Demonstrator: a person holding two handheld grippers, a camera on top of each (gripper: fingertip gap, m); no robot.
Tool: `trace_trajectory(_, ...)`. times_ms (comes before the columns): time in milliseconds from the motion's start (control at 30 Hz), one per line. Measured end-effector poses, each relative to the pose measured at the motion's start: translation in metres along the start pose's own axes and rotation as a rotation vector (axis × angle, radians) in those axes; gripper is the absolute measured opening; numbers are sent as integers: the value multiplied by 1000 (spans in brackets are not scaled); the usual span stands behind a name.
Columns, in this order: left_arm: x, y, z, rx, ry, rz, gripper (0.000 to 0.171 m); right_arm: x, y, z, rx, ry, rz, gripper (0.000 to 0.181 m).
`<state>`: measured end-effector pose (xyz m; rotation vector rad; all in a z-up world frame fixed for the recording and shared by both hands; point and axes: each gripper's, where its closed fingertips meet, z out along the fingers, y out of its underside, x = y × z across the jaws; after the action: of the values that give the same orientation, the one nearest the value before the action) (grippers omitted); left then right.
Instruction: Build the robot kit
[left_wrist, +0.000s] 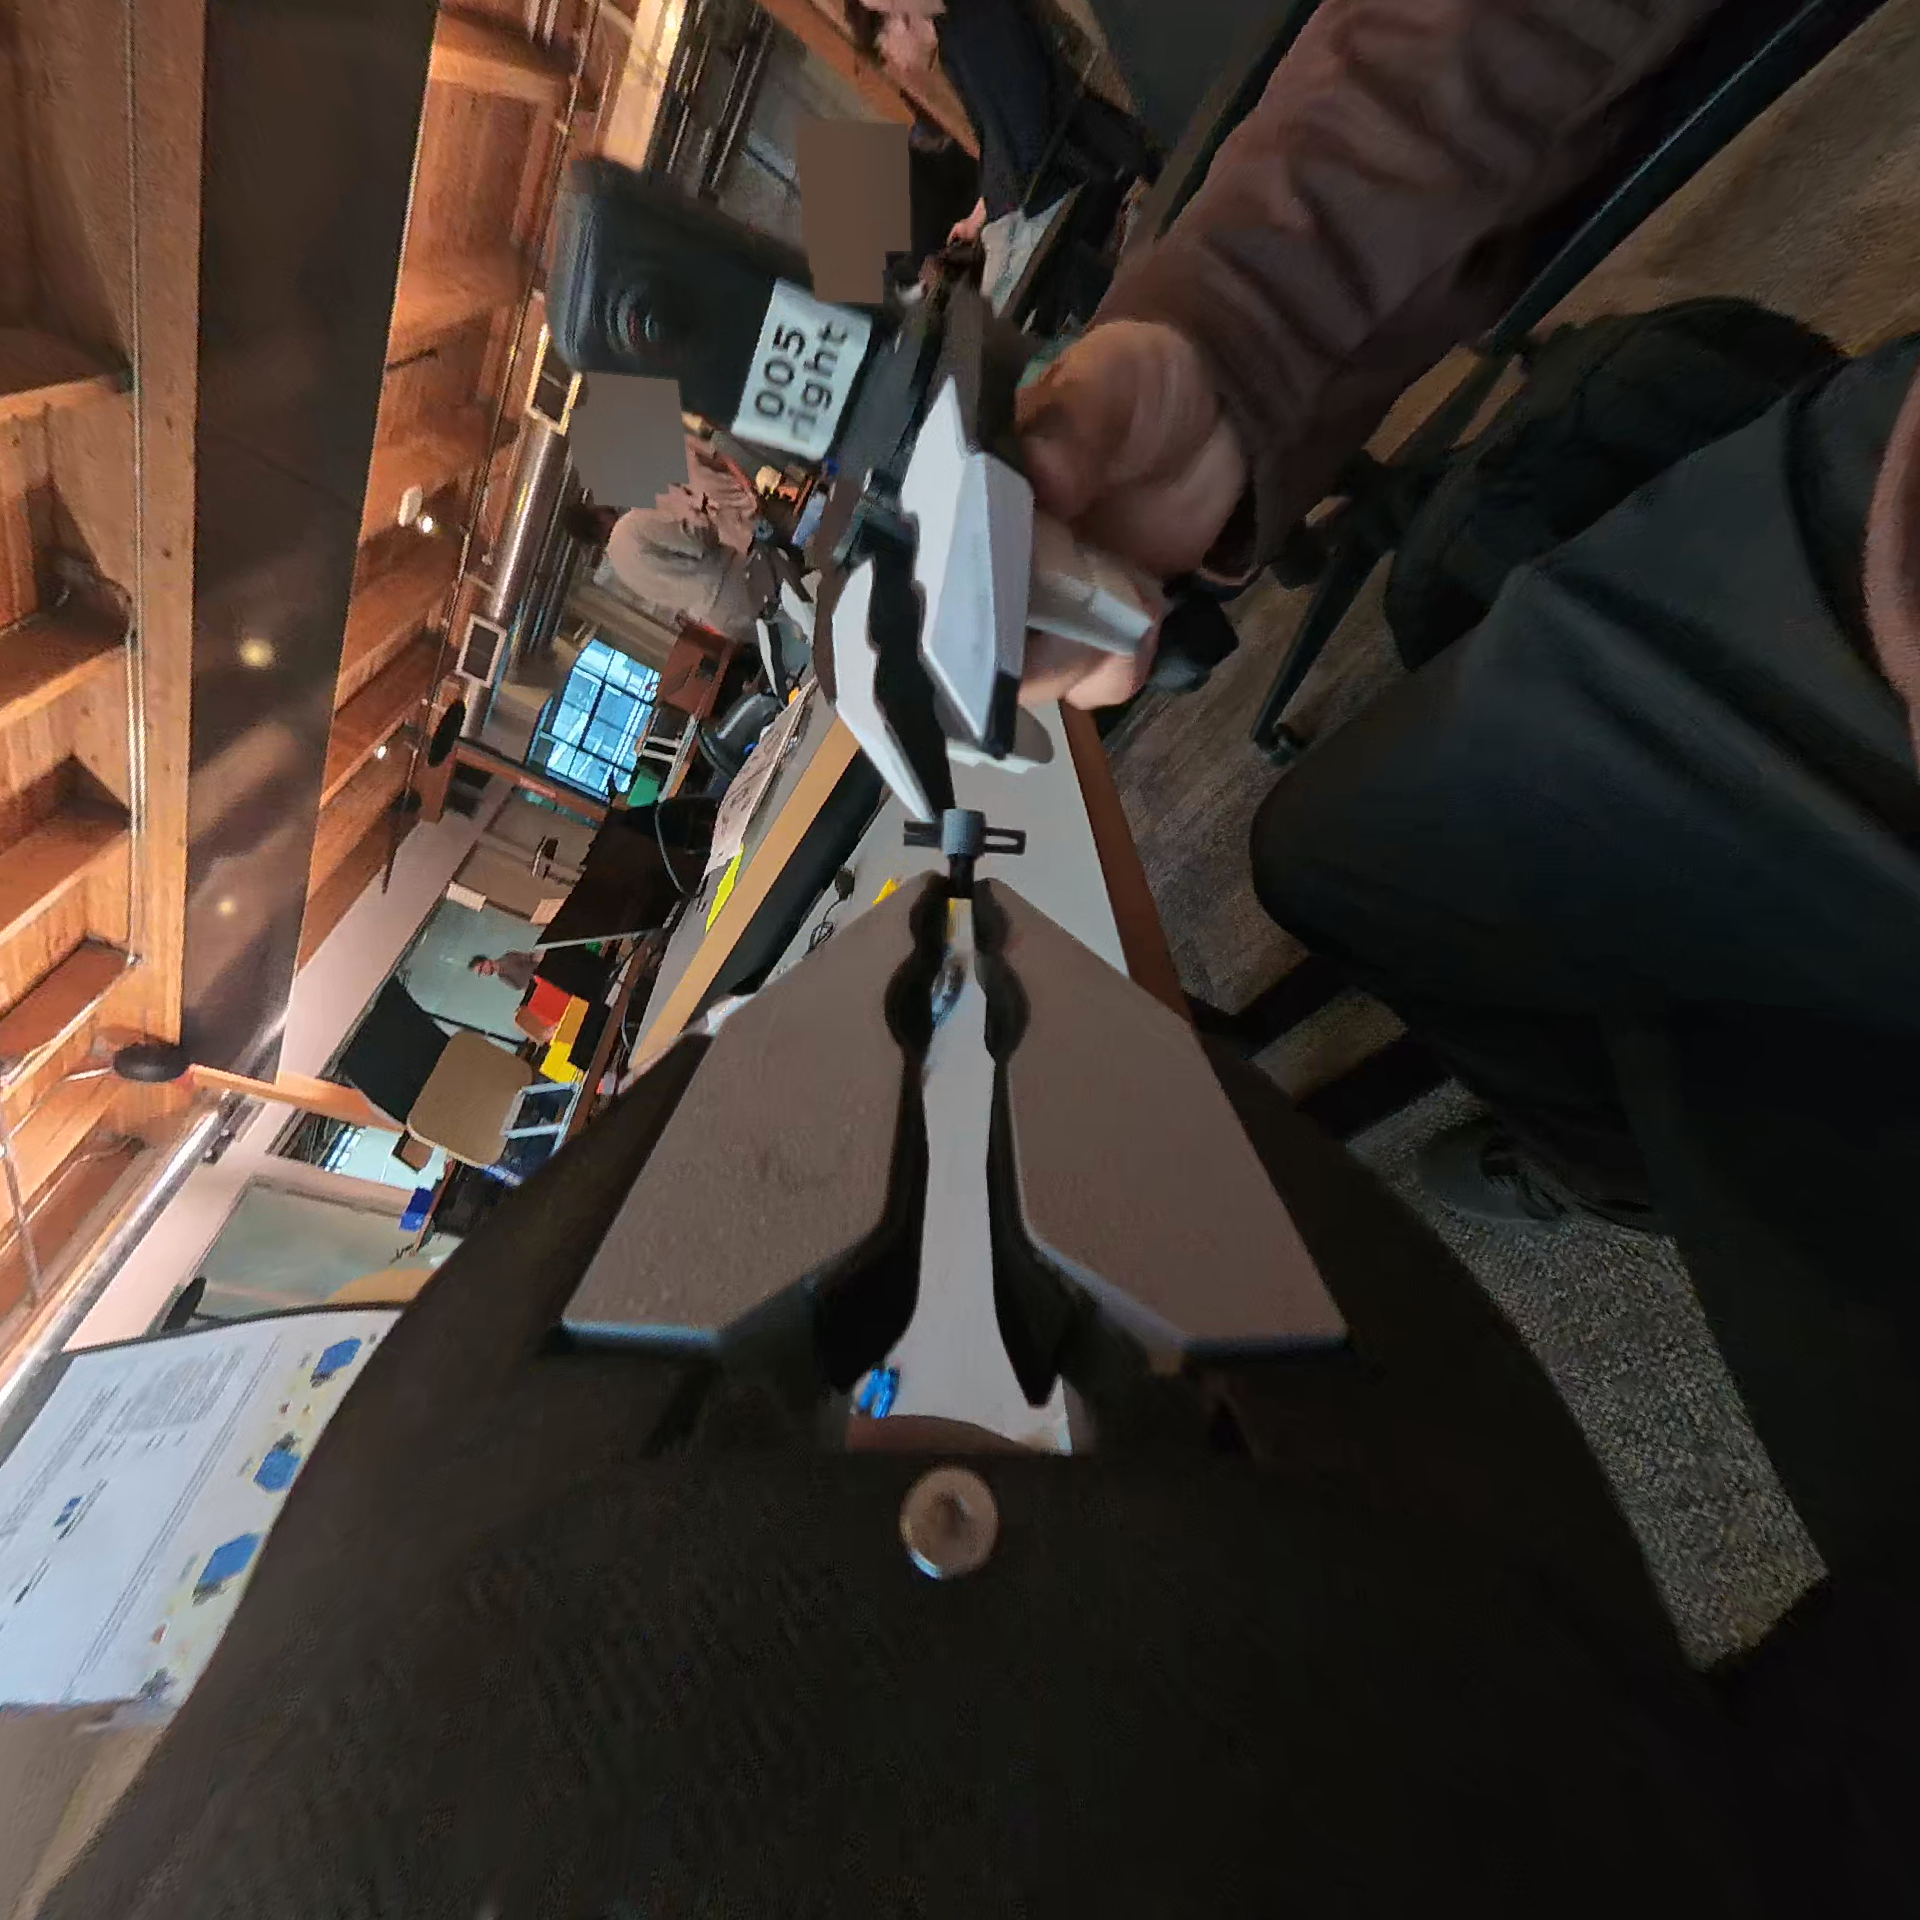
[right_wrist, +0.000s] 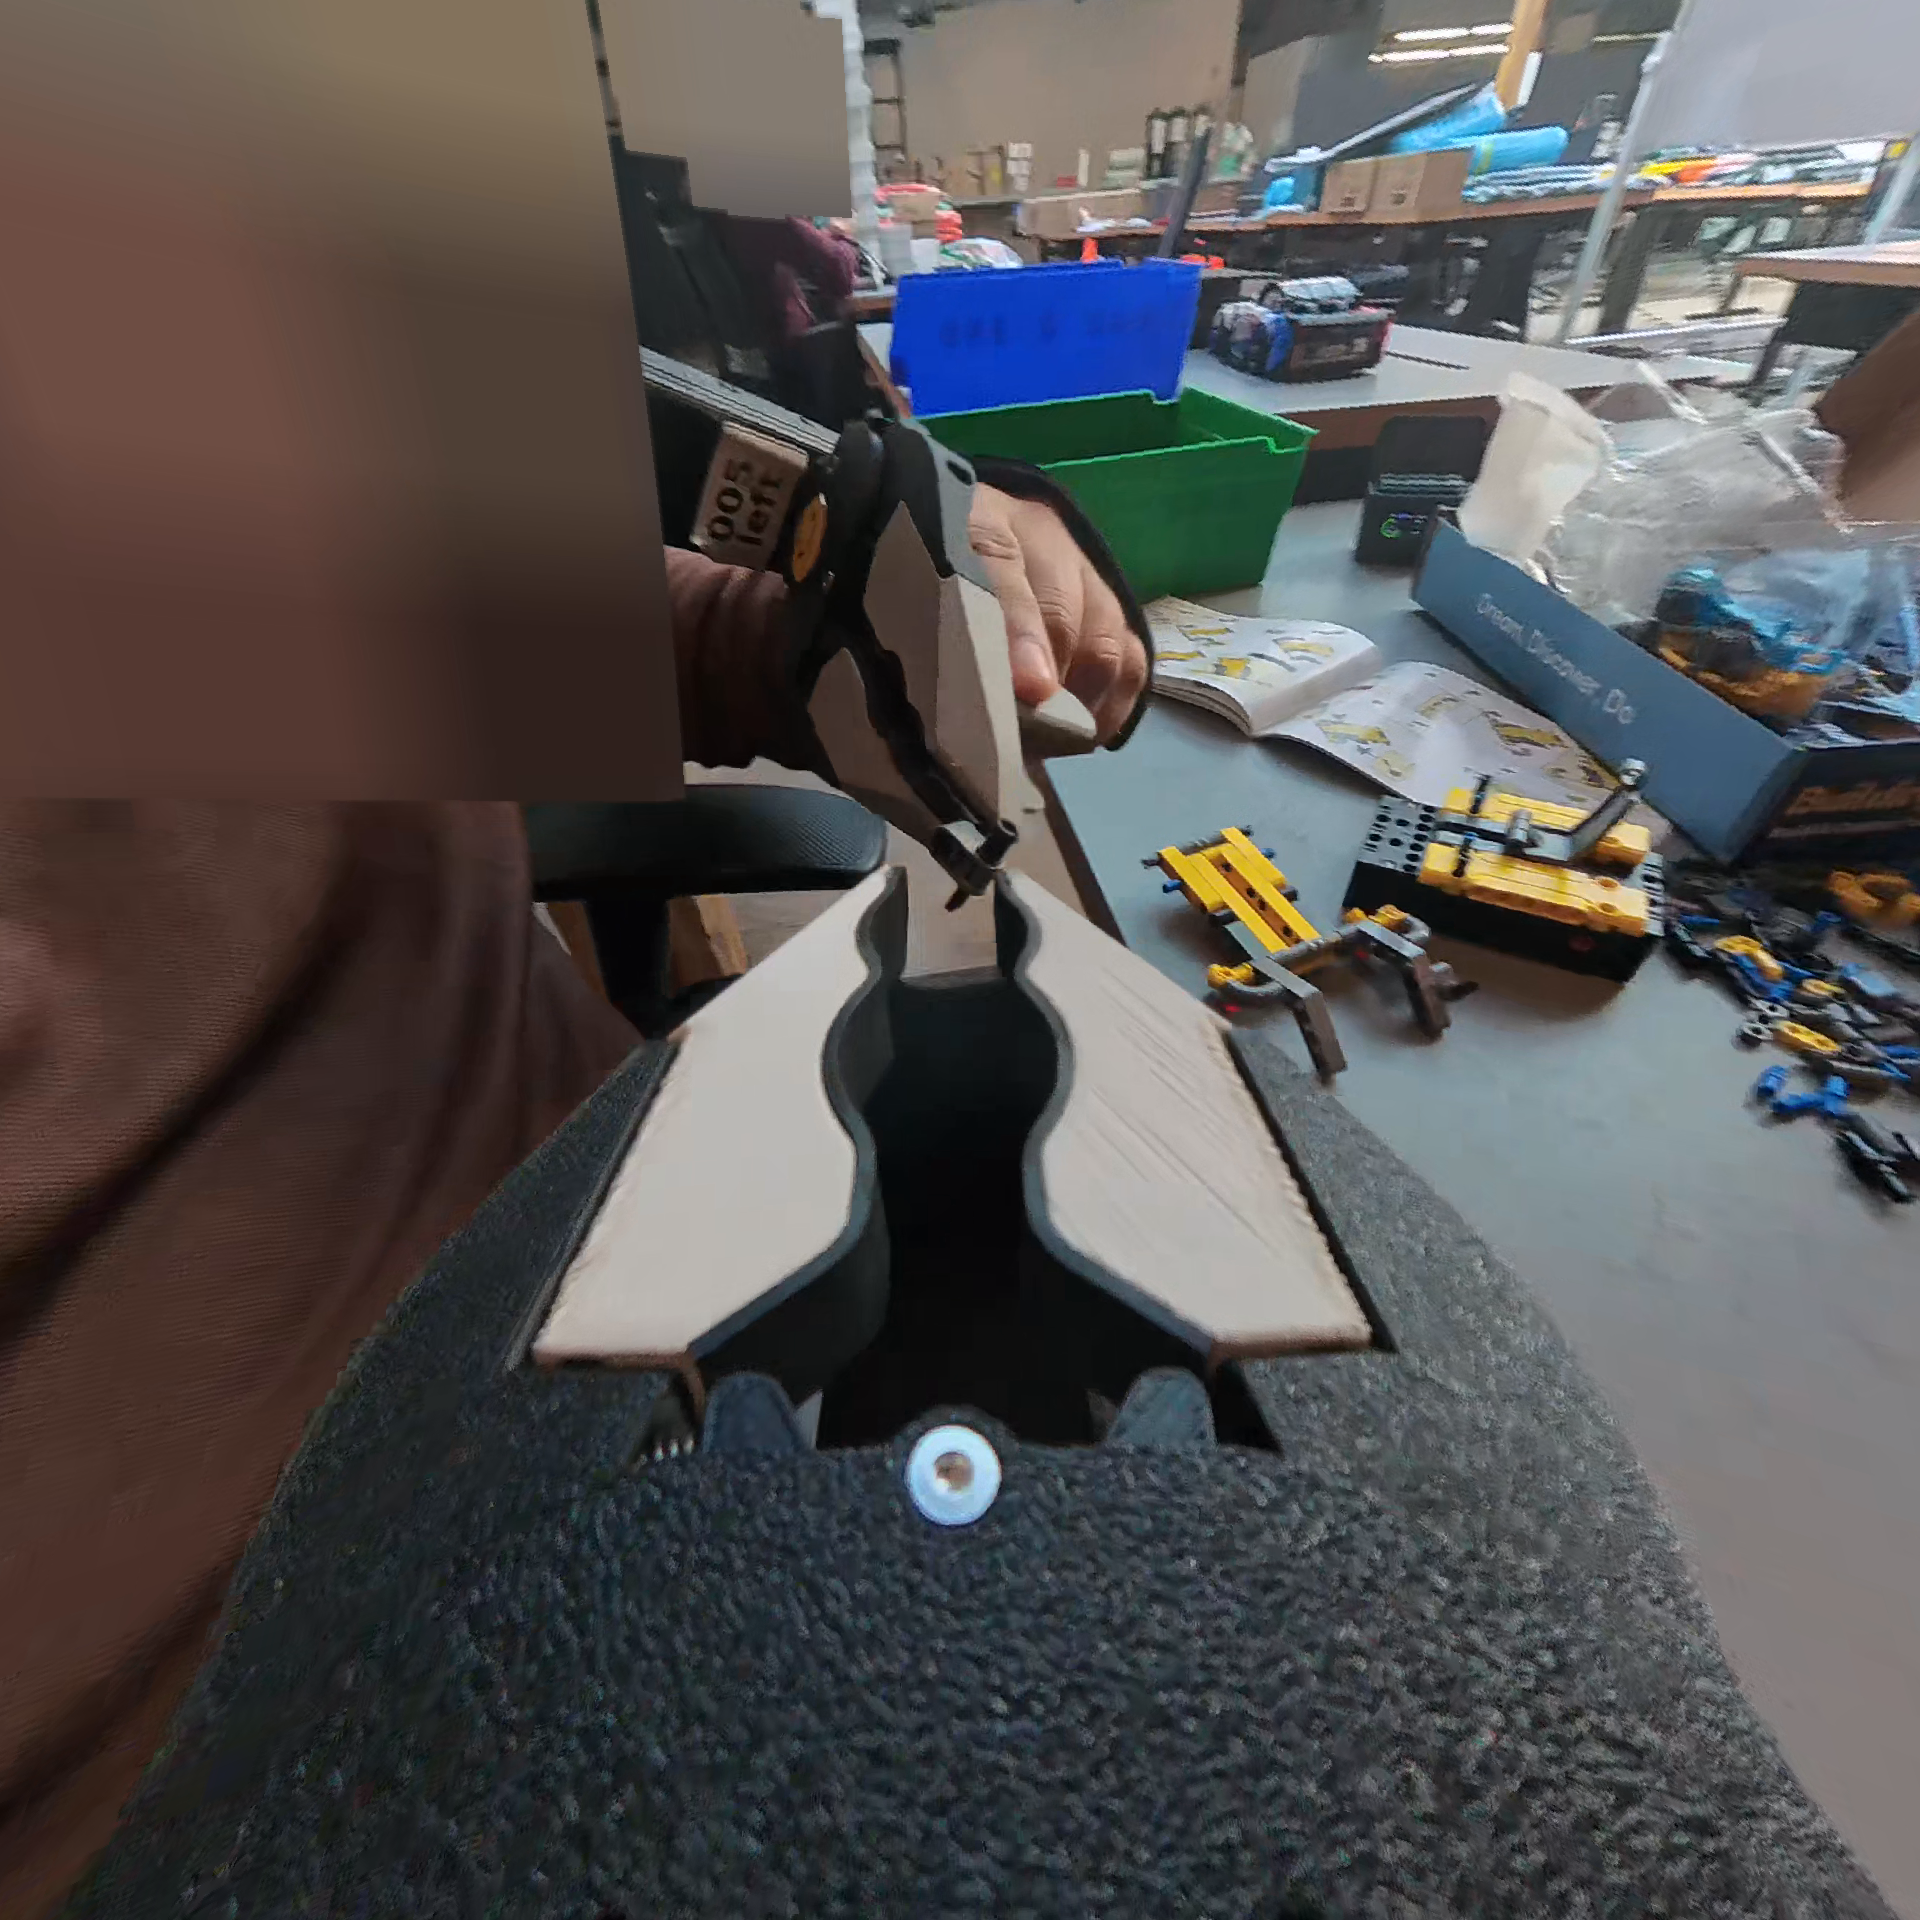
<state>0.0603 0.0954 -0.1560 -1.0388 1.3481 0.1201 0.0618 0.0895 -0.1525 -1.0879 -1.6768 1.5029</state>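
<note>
small black-and-grey plastic axle-connector piece (left_wrist: 964, 834) hanging midair, pinched between both gripper tips, above table edge (right_wrist: 1081, 831).

Left gripper (right_wrist: 971, 847) pinching black pin (right_wrist: 974, 854)

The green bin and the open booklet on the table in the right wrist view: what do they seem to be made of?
Green bin: probably moulded plastic, with an even colour, a slight sheen and a stepped rim. Open booklet: paper, thin printed pages that lie spread on the grey table, matte as far as the picture shows.
</note>
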Motion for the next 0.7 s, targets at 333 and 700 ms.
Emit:
trace_trajectory(333, 0, -16, -8, 68, -14, -23, 2, -16, -8, 10, 71, -174, 84, 5)
trace_trajectory(700, 8, -9, -4, 9, 14, 34, 2, -19, 0, 13, 40, -192, 128, 6)
